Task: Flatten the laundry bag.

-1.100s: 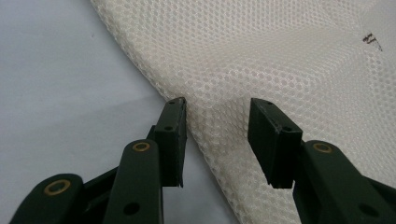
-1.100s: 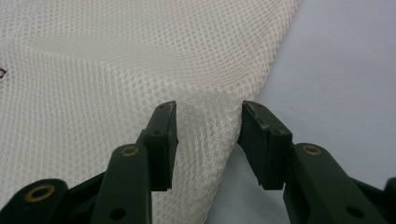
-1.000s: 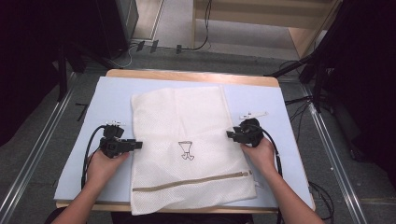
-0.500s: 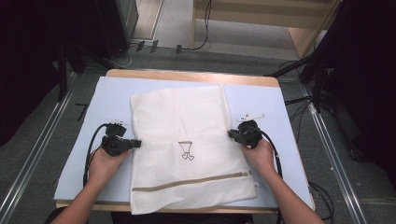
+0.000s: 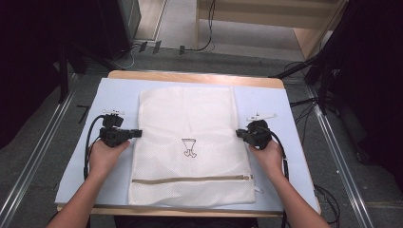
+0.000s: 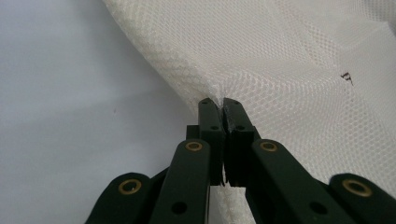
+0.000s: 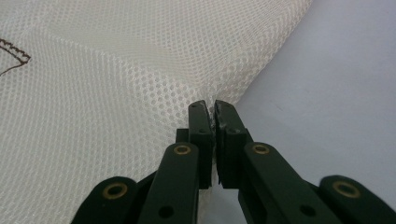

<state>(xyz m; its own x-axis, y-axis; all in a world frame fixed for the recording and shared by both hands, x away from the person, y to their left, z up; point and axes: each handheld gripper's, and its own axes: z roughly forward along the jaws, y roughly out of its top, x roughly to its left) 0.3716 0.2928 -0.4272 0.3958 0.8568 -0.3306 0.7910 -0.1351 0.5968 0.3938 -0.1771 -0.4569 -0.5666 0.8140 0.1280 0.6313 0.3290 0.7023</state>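
White mesh bag (image 5: 190, 152), zippered, flat

We count one white mesh bag (image 5: 190, 147) with one zip (image 5: 190, 179), one pale blue mat (image 5: 119, 95), one wooden table (image 5: 195, 77), and two black grippers, left (image 5: 139, 133) and right (image 5: 239, 133).

Both pairs of jaws have just been closing: the left hand-held gripper (image 6: 218, 103) now pinches the mesh bag (image 5: 190, 142) at its left edge, and the right hand-held gripper (image 7: 209, 105) pinches its right edge.
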